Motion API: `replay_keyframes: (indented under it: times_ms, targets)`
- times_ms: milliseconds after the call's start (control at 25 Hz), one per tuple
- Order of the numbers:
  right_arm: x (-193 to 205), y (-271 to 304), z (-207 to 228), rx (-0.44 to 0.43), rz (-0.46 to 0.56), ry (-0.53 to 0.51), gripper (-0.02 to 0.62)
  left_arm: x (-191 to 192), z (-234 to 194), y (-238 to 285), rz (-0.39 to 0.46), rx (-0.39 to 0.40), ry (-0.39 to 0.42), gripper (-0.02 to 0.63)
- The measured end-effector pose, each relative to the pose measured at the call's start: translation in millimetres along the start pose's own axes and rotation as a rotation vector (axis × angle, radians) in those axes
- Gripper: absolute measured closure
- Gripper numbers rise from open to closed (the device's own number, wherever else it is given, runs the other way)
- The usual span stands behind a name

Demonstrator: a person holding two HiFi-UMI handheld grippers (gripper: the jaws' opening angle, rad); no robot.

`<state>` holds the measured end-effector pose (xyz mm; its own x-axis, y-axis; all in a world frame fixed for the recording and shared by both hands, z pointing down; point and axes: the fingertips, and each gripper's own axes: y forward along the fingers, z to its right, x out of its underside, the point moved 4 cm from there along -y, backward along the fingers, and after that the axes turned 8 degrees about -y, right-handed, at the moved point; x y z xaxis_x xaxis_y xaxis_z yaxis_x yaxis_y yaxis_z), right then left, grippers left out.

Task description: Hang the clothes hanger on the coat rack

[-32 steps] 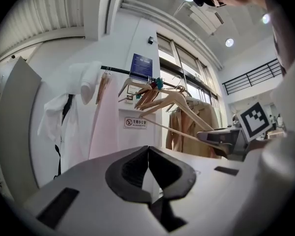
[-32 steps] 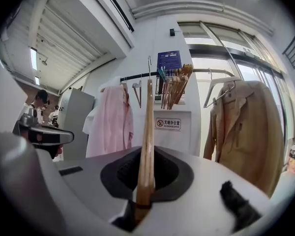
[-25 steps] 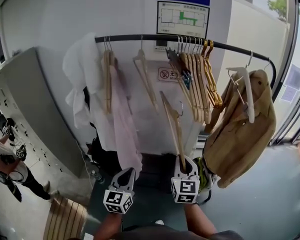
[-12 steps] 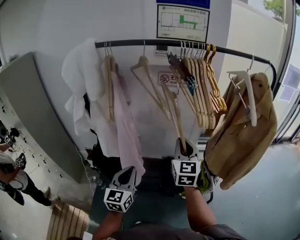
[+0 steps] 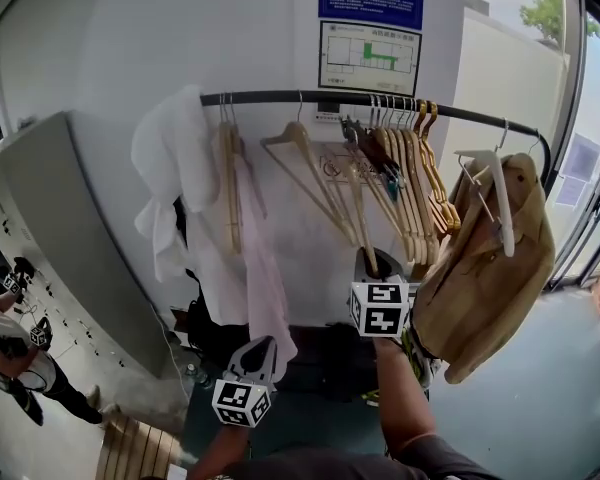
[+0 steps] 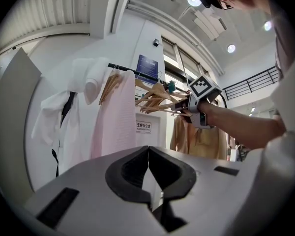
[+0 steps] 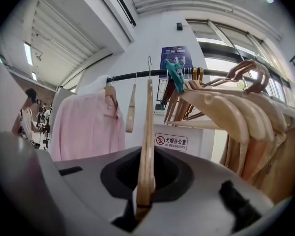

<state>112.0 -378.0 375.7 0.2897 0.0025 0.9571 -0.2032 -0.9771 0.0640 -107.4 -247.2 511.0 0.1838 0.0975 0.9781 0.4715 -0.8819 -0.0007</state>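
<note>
**Hanger held up near the rail**

The coat rack (image 5: 280, 97) spans the far wall, with a tan jacket (image 5: 490, 268) at its right end and a pink shirt (image 5: 260, 278) towards the left. The wooden hanger (image 5: 357, 208) stands upright between them, its hook near the rail, just left of a bunch of empty hangers (image 5: 410, 183). The right gripper (image 5: 373, 263) clamps its lower end. The left gripper (image 5: 257, 348), nearer and lower, is closed on nothing.

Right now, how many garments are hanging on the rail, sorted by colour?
White garment: 1
Pink shirt: 1
Tan jacket: 1
Total: 3
</note>
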Motion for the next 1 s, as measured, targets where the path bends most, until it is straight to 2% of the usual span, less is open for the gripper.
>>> replay_keyframes:
  times_ms: [240,560,1000]
  targets:
    - [-21.3,21.5,13.0,0.024,0.0,0.006,0.568,-2.6,-3.6,-0.6,0.008,0.007,-0.006,0.595]
    - [-45.2,44.1,18.7,0.002,-0.008,0.034,0.568,-0.9,-5.8,-0.5,0.008,0.005,-0.009,0.595]
    - [-54.2,69.3,23.4,-0.021,-0.069,0.073,0.568,-1.0,-8.5,-3.0,0.001,0.006,-0.007,0.597]
